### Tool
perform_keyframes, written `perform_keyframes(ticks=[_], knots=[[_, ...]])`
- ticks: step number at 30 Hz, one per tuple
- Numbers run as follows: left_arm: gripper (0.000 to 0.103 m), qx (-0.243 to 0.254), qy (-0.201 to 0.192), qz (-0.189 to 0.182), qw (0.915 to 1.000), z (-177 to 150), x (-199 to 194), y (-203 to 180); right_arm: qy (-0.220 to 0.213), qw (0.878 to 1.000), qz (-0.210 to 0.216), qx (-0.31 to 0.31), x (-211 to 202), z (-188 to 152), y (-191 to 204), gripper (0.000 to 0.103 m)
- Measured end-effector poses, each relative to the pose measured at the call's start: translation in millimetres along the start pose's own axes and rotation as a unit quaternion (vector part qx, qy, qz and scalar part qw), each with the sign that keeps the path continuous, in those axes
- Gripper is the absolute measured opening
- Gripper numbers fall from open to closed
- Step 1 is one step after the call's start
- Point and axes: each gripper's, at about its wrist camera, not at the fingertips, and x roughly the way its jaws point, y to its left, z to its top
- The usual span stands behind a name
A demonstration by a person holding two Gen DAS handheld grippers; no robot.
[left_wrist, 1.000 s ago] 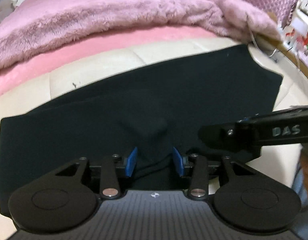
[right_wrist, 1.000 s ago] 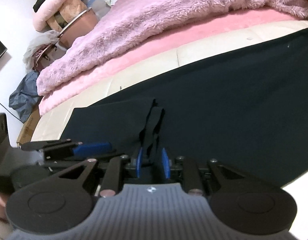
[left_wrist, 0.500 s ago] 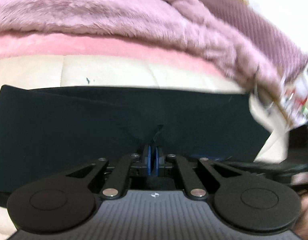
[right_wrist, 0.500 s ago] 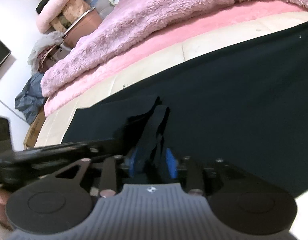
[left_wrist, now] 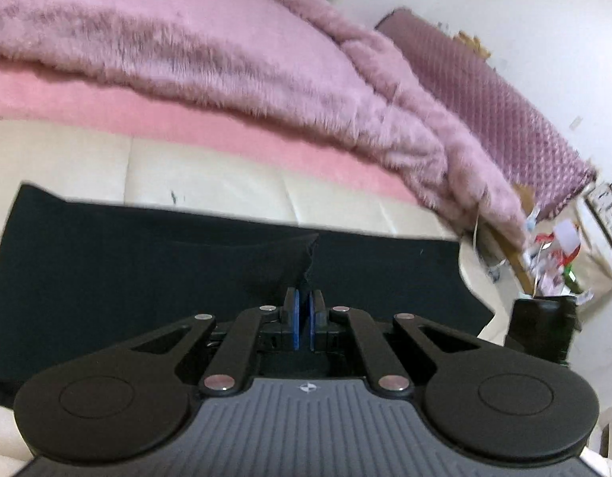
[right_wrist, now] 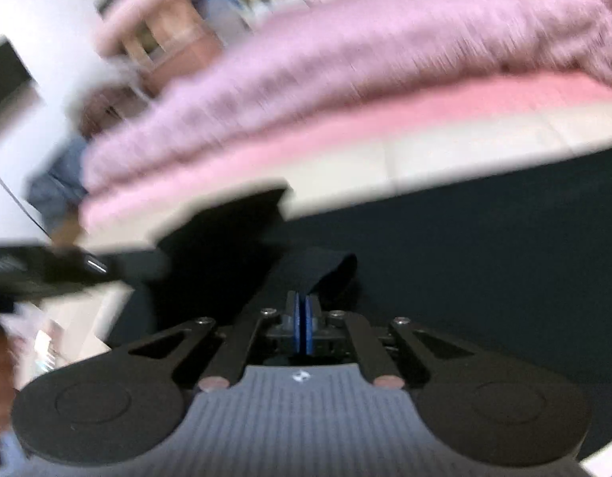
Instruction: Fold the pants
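Left wrist view: left tongs (left_wrist: 305, 310) are pinching the near edge of the pants (left_wrist: 147, 266), which are lying across the bed (left_wrist: 210, 175). Right tongs (right_wrist: 305, 312) are likewise clamping cloth. Folding is starting; next, both edges need carrying across evenly.

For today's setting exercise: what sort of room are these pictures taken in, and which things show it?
Most likely a bedroom: a fluffy mauve blanket heaped over a pink sheet on a cream mattress, with black pants spread on it.
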Motion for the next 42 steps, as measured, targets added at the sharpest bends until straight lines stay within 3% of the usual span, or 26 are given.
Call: perform_keyframes(ticks=[2,6,10,14,16,20,24,28,32,35,39,42], knots=[[0.004,0.0,0.009,0.002,1.0,-5,6,1,0.028,0.999,-0.017,0.007,11,-6,-5,0.0],[0.004,0.002,0.023,0.004,0.9997,-9,13,3,0.003,0.999,-0.049,-0.01,-3,-6,-3,0.004],[0.004,0.015,0.026,-0.001,0.9995,-8,14,-4,-0.014,0.999,0.013,-0.045,-17,-10,8,0.004],[0.004,0.044,0.052,0.007,0.9977,-13,24,-13,0.038,0.997,-0.014,-0.067,8,-23,10,0.002],[0.004,0.043,0.069,0.011,0.9966,-18,33,-11,0.032,0.998,-0.005,-0.045,12,-26,2,0.0],[0.005,0.019,0.096,0.008,0.9952,-26,50,-2,0.037,0.999,-0.004,-0.04,12,-26,-1,0.0],[0.007,-0.032,0.132,-0.02,0.9905,-31,67,11,0.036,0.999,-0.005,-0.039,12,-28,-1,0.0],[0.012,-0.058,0.139,-0.052,0.9872,-31,68,17,0.039,0.998,-0.007,-0.047,1,-30,-1,0.0],[0.02,-0.057,0.108,-0.06,0.9907,-23,43,23,0.022,0.999,-0.001,-0.026,-14,-23,-4,0.007],[0.02,-0.065,0.075,-0.027,0.9947,-16,21,41,0.009,0.999,0.035,0.006,-17,-16,-8,0.016],[0.02,-0.077,0.045,0.006,0.996,-10,-1,60,0.025,0.998,0.045,0.036,8,-7,-9,0.02],[0.02,-0.086,0.03,0.018,0.9957,-9,-11,69,0.037,0.993,0.058,0.094,27,-6,-21,0.019]])
